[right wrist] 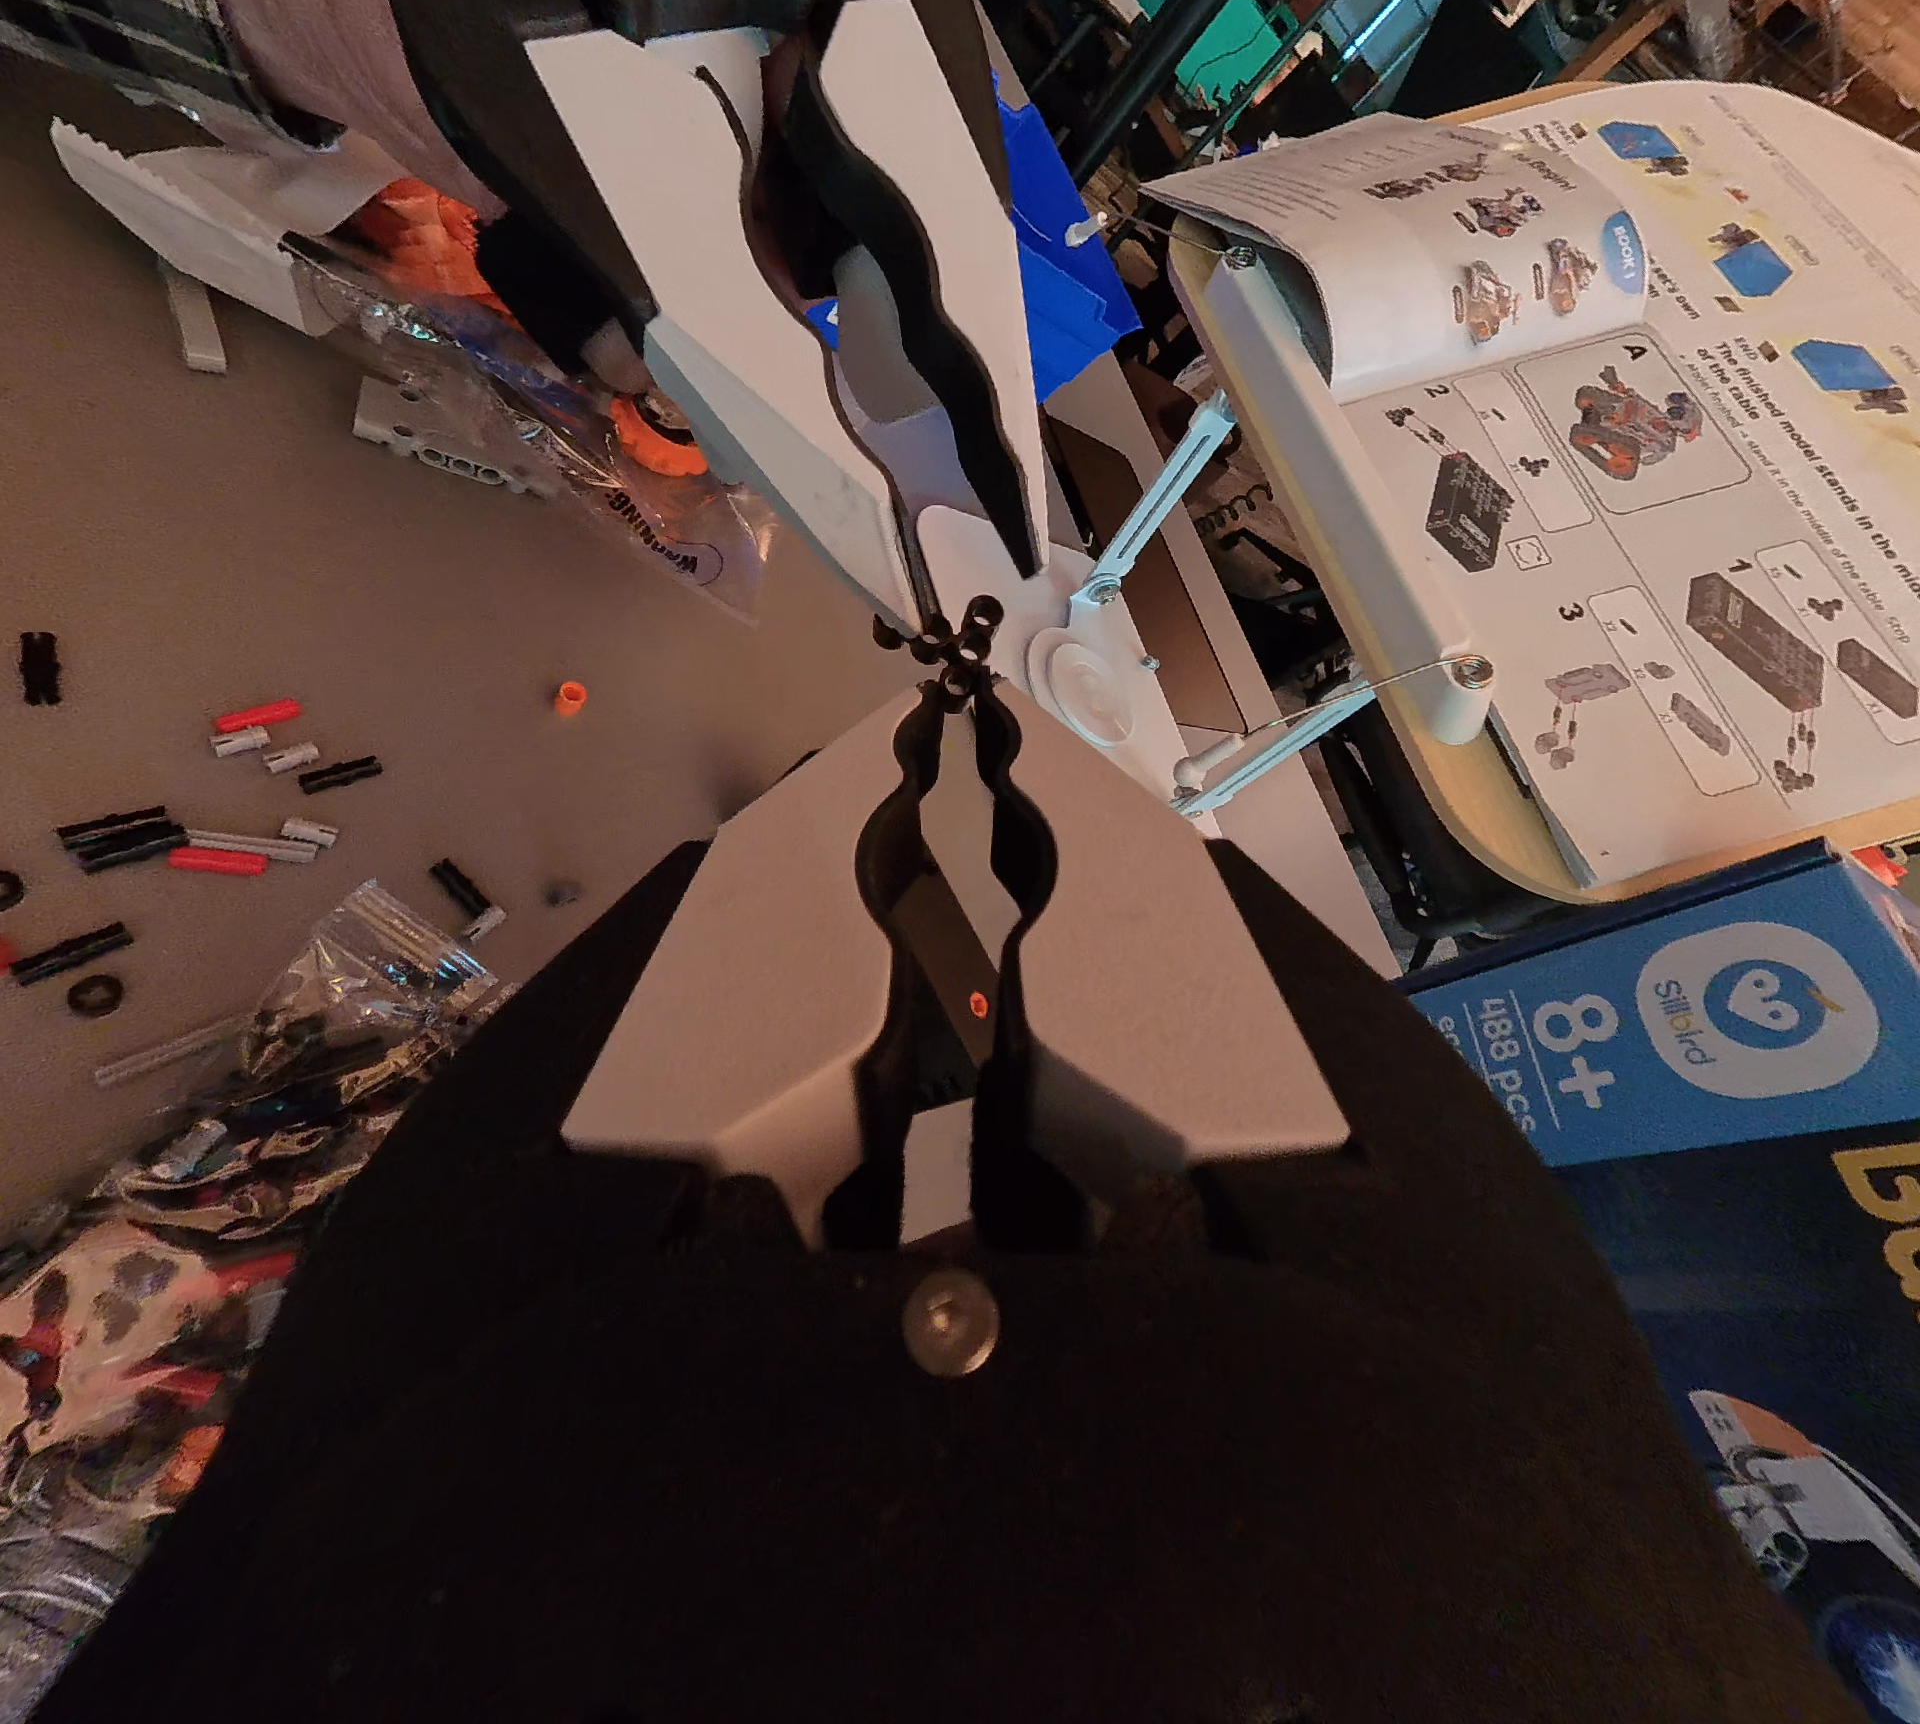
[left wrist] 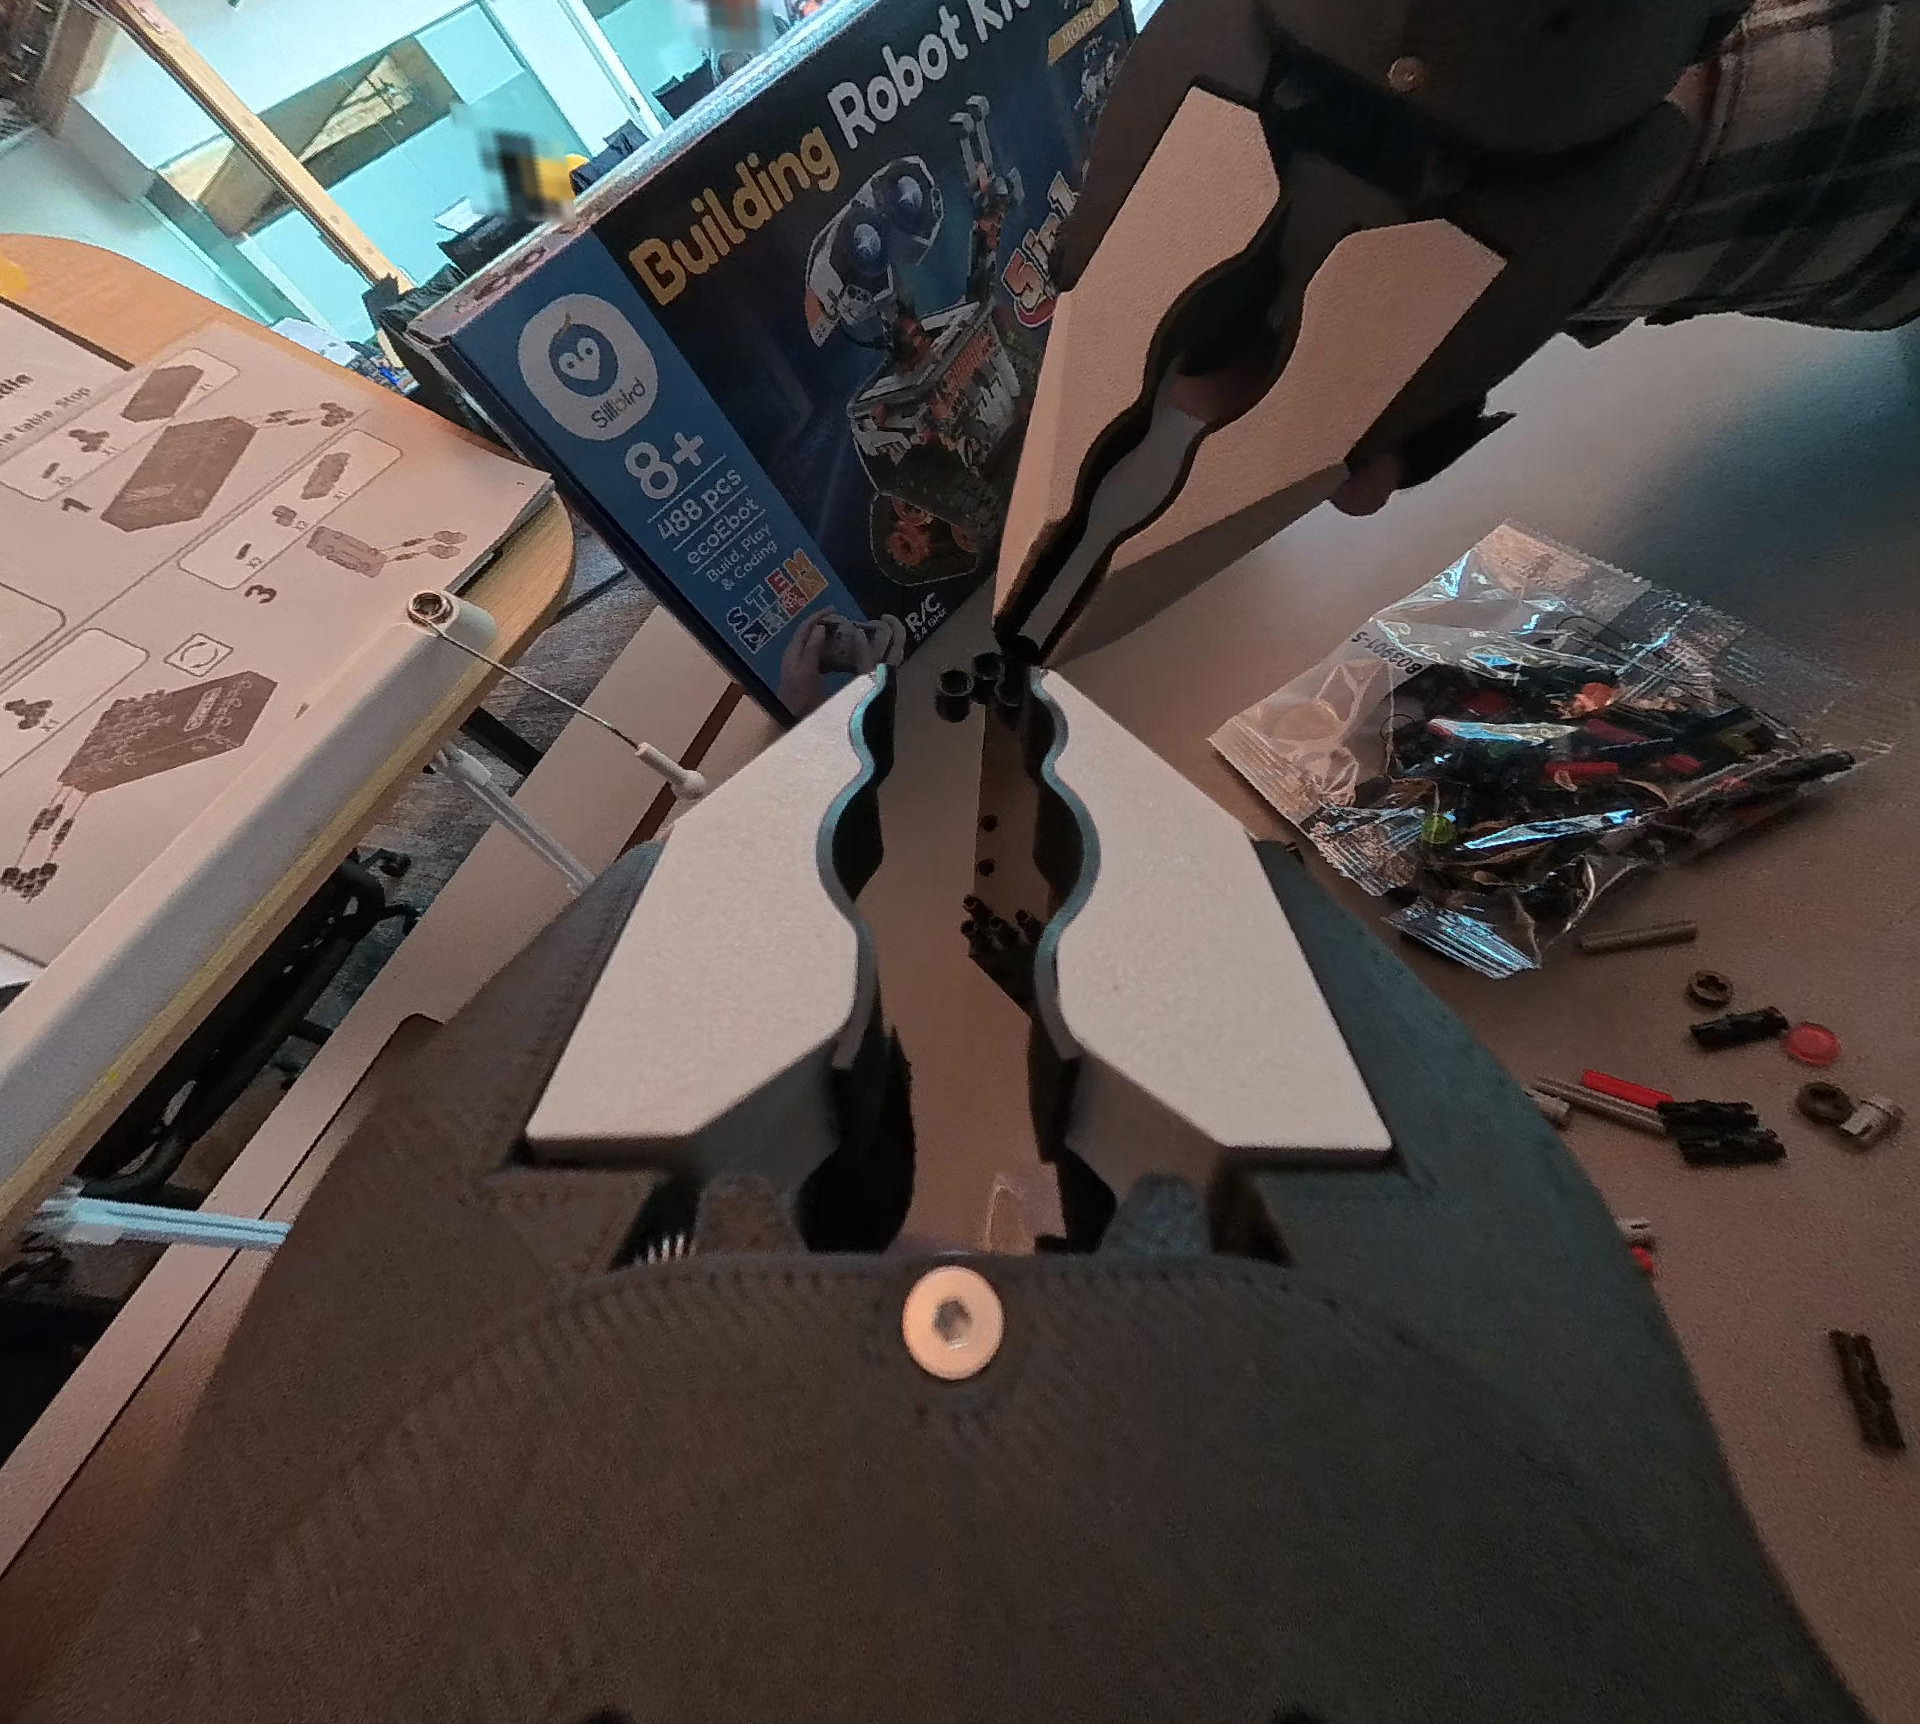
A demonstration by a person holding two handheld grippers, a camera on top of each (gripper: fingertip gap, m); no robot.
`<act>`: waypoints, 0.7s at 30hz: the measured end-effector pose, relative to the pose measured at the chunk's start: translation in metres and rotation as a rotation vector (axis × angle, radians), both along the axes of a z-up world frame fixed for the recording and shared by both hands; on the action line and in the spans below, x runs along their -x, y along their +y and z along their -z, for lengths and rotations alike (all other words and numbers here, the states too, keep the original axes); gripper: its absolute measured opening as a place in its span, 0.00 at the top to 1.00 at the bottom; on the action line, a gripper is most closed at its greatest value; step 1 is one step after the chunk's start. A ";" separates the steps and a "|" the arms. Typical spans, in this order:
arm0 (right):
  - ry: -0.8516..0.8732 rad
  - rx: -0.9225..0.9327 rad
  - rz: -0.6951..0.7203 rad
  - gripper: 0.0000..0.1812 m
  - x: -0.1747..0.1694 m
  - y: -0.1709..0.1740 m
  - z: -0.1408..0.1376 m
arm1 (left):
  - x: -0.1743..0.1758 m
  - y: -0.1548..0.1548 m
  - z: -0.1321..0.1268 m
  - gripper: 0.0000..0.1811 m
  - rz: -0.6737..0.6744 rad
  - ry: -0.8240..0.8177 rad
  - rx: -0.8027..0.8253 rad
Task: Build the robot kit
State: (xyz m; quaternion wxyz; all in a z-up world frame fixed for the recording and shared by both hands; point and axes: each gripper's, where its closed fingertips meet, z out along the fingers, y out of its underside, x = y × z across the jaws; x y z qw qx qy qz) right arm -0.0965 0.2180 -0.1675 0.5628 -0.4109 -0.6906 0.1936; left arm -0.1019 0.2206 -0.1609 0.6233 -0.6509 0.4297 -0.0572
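Observation:
My two grippers meet tip to tip above a grey table. Between them is a small black connector piece with several round sockets. In the left wrist view my left gripper reaches up from below, its white fingers closed in on the piece. My right gripper comes down from the upper right, nearly closed on the same piece. In the right wrist view my right gripper pinches the piece from below. My left gripper clasps it from above. A person's plaid sleeve is behind the right gripper.
A dark blue kit box stands behind the grippers. An open instruction booklet rests on a stand to the side. A clear bag of dark parts and loose black, grey and red pins lie on the table. Less than 4 cm separates the two grippers' tips.

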 end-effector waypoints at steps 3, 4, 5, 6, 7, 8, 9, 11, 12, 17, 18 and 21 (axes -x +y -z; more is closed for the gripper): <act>-0.008 -0.011 -0.012 0.98 0.000 -0.003 0.002 | -0.002 -0.001 0.003 0.89 0.011 0.007 0.008; -0.010 -0.015 -0.016 0.98 0.000 -0.003 0.002 | -0.003 -0.001 0.003 0.89 0.015 0.008 0.011; -0.010 -0.017 -0.021 0.98 0.001 -0.004 0.002 | -0.003 -0.002 0.004 0.89 0.019 0.010 0.015; -0.008 -0.016 -0.026 0.98 0.001 -0.005 0.002 | -0.004 -0.002 0.005 0.89 0.023 0.014 0.019; -0.007 -0.016 -0.030 0.98 0.001 -0.006 0.002 | -0.005 -0.003 0.007 0.90 0.028 0.019 0.023; -0.006 -0.016 -0.034 0.98 0.001 -0.007 0.002 | -0.005 -0.003 0.009 0.90 0.033 0.026 0.029; -0.005 -0.016 -0.039 0.98 0.001 -0.008 0.002 | -0.006 -0.003 0.010 0.90 0.034 0.032 0.032; -0.008 -0.016 -0.043 0.98 0.001 -0.009 0.002 | -0.006 -0.003 0.011 0.90 0.035 0.033 0.033; -0.009 -0.014 -0.045 0.98 0.001 -0.009 0.002 | -0.006 -0.003 0.011 0.91 0.037 0.032 0.033; 0.005 0.007 -0.039 0.98 0.001 -0.007 0.000 | -0.006 -0.002 0.008 0.91 0.020 0.041 -0.003; 0.011 0.014 -0.034 0.98 0.001 -0.007 -0.001 | -0.006 -0.001 0.006 0.91 0.012 0.046 -0.016; 0.042 0.057 -0.016 0.98 0.001 -0.004 -0.006 | -0.004 0.001 0.001 0.91 -0.015 0.035 -0.051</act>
